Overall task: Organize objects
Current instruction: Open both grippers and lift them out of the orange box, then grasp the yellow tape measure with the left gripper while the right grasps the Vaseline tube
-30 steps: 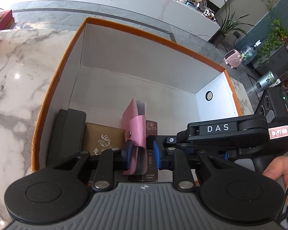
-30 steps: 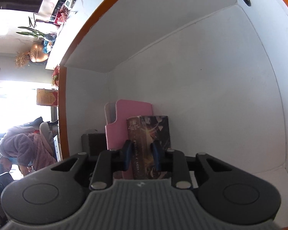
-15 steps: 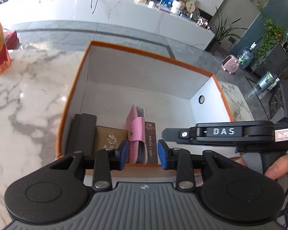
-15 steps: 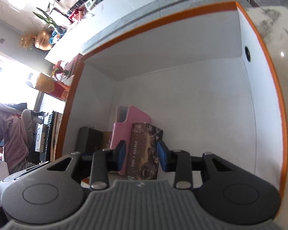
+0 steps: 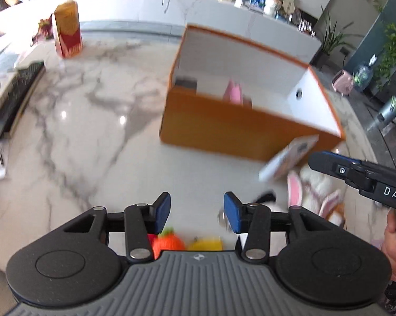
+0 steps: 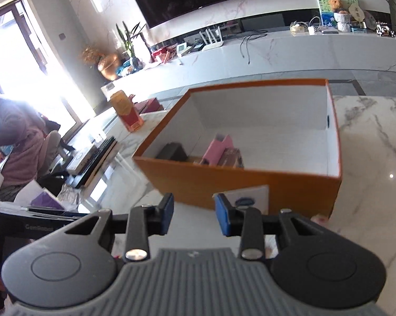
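Note:
An orange box (image 5: 240,134) with a white inside stands on the marble table; it also shows in the right wrist view (image 6: 240,184). Inside it stand a pink wallet (image 6: 216,150), a dark photo card box (image 6: 232,158) and a black case (image 6: 173,151). My left gripper (image 5: 197,212) is open and empty, above the table in front of the box. My right gripper (image 6: 194,214) is open and empty, near the box's front wall. A white card (image 5: 287,158) leans on the box front. A plush rabbit (image 5: 311,189) lies by it.
Orange (image 5: 169,241) and yellow (image 5: 206,243) toys lie under my left gripper. A red and gold carton (image 5: 67,30) stands at the far left. A keyboard (image 5: 16,97) lies on the left edge. A person in purple (image 6: 16,142) sits at the left.
Both grippers opened, let go of the pink wallet and the photo card box, and pulled back up and out of the orange box to in front of it.

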`<state>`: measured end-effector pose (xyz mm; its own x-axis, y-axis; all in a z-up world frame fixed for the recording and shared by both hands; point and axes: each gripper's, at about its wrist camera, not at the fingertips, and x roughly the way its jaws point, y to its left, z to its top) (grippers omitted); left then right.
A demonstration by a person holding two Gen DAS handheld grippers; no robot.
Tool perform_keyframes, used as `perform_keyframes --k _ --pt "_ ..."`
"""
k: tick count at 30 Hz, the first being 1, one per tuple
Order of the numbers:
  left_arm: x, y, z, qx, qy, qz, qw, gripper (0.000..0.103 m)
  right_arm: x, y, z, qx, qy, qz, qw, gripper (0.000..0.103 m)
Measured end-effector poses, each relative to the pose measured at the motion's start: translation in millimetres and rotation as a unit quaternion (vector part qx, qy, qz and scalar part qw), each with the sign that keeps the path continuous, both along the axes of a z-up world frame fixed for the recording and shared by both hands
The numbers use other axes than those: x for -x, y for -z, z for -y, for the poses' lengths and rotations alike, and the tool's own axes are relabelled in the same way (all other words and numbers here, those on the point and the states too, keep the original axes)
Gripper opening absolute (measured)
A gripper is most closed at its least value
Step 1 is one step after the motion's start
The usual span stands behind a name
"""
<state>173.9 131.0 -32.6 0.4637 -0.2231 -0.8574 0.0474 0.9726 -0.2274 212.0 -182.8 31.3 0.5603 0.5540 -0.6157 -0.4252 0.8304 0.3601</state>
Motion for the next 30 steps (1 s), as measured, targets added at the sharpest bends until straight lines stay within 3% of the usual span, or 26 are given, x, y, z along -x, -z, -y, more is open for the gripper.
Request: perform_keyframes --k 4,7,13,20,28,30 --pt "25 23 13 -0.01 0.012 -0.019 0.9997 0.054 22 17 -9 0.041 0.017 -0.001 0.999 0.038" --pt "43 32 34 -0.051 0.048 -0.003 0.9976 0.068 31 28 -8 0.045 0.02 -0.015 0.999 0.038" --pt "48 59 49 -0.085 0.053 -0.018 0.9948 0.068 42 38 -6 0.071 0.024 -0.01 0.997 0.039" --pt "45 73 49 -0.082 0.04 -0.022 0.9956 0.07 47 45 -7 0.105 0.018 0.004 0.994 0.045" --pt "44 81 52 -0.1 0.049 -0.021 0.9936 0.063 31 40 -15 0.135 0.027 0.056 0.989 0.06" --pt "43 80 51 -0.094 0.046 -0.022 0.9943 0.063 25 40 -19 0.149 0.032 0.074 0.986 0.07"
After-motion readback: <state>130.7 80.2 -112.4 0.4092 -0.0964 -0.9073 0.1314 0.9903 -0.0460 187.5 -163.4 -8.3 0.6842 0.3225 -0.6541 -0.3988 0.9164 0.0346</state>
